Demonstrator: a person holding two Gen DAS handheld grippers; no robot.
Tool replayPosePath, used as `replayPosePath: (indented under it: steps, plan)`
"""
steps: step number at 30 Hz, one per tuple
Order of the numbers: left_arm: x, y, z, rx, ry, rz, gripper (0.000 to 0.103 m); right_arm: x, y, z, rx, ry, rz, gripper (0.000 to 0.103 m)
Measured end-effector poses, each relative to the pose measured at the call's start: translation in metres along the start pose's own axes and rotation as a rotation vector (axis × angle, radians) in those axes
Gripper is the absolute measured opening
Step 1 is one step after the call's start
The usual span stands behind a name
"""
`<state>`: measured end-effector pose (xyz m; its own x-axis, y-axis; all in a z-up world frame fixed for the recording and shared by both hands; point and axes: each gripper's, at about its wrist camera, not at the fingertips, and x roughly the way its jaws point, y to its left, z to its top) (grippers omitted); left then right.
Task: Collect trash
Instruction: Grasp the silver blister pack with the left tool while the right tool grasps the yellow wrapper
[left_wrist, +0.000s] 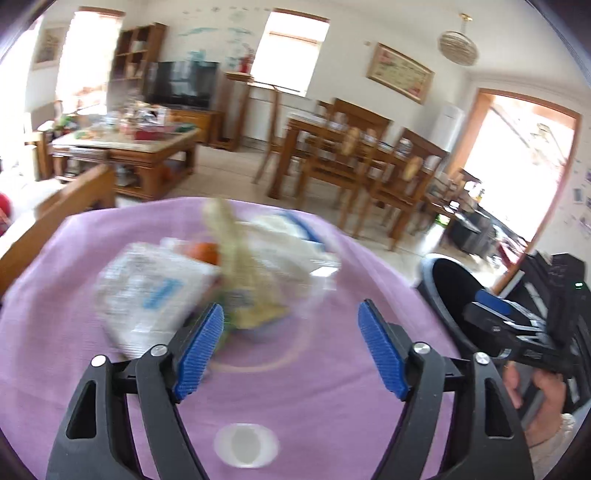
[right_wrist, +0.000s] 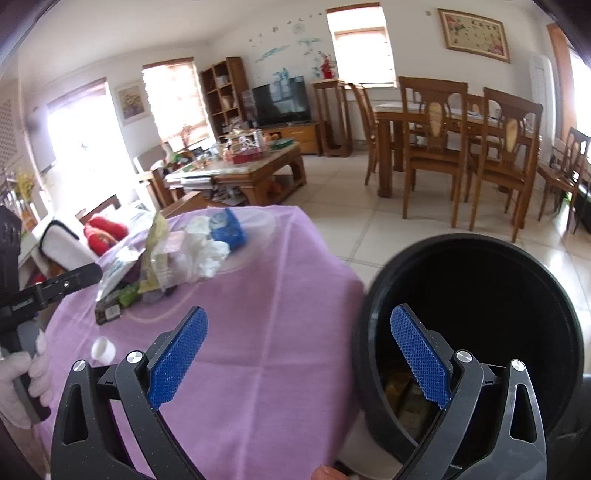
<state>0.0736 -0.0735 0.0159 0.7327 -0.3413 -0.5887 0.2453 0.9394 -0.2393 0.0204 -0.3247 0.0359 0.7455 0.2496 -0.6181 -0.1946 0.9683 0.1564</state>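
Living-room setting with tiled floor, wooden dining table (right_wrist: 458, 110) and chairs behind; in front, a round table under a lilac tablecloth (right_wrist: 258, 332). At the cloth's far side lies the trash pile (right_wrist: 173, 254): crumpled white tissue, a blue wad, a yellow-green wrapper, clear plastic bags and small green packets. From the left wrist view the pile (left_wrist: 207, 277) is blurred and sits at 11 to 12 o'clock, just beyond the fingertips of the left gripper (left_wrist: 291, 345). That gripper's jaws stand wide apart with nothing between the blue pads. A white bottle cap (left_wrist: 245, 445) rests on the cloth at 6 o'clock, under the gripper. The right gripper (right_wrist: 297, 354) is likewise spread fully and empty; its left finger is over the cloth, its right finger over the mouth of the black trash bin (right_wrist: 476, 332), which stands beside the table at 3 o'clock. The pile lies at 10 o'clock, well apart from this gripper. Some wrappers show at the bin's bottom.
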Motion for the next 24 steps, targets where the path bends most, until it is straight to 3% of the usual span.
replayPosePath:
  steps: [4, 11, 17, 23, 24]
  plan:
    - [0.007, 0.041, 0.003, 0.019, 0.032, 0.096, 0.076, 0.031, 0.051, 0.019, -0.051, 0.017, 0.065, 0.098]
    - [0.035, 0.075, -0.006, 0.085, 0.126, 0.167, 0.076, 0.084, 0.122, 0.057, -0.136, 0.042, 0.131, 0.098]
    - [0.047, 0.087, -0.003, 0.106, 0.145, 0.178, 0.076, 0.135, 0.176, 0.088, -0.202, 0.071, 0.142, 0.097]
    - [0.047, 0.090, -0.010, 0.092, 0.144, 0.123, 0.077, 0.194, 0.206, 0.099, -0.261, 0.143, 0.072, 0.078]
    - [0.047, 0.091, -0.010, 0.083, 0.146, 0.110, 0.076, 0.203, 0.208, 0.097, -0.261, 0.161, 0.059, 0.066]
